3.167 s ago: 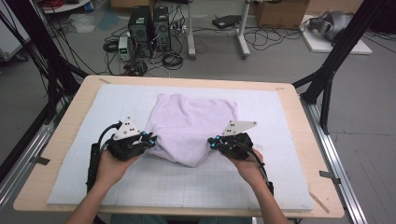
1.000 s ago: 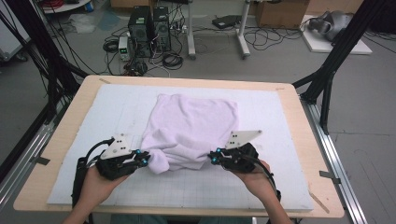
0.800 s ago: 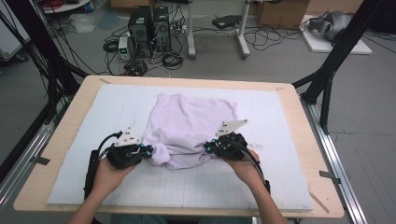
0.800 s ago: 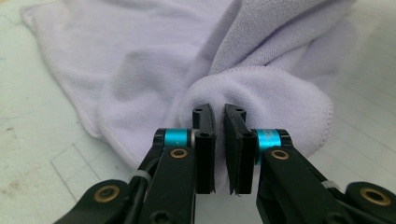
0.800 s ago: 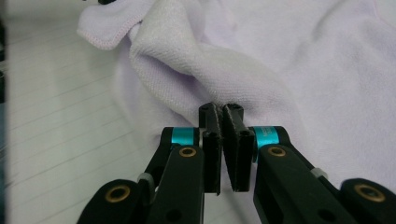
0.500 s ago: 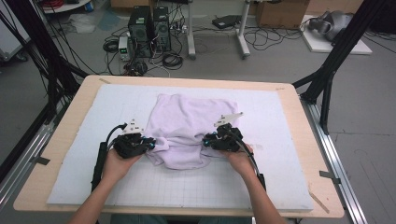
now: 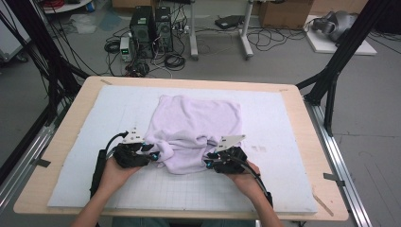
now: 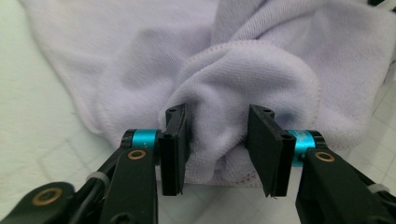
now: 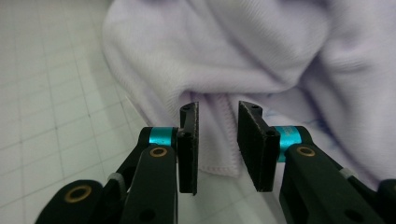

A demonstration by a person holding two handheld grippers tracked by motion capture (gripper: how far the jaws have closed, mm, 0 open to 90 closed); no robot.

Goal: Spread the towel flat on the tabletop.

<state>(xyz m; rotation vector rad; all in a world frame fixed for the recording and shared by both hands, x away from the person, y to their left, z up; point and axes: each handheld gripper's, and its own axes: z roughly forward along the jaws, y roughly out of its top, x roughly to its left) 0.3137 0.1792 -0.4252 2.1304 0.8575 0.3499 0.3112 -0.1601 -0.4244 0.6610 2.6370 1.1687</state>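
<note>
Two grippers, left [image 7: 152, 154] and right [image 7: 211, 160], rest on the counter [image 7: 293, 142] at the lavender towel [image 7: 194, 125], fingers [image 8: 175, 144] just opening, released, bunched cloth between them.

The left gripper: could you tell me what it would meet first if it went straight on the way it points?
The towel. A bunched fold already sits between the left gripper's parted jaws, so going on would push straight into more cloth.
</note>
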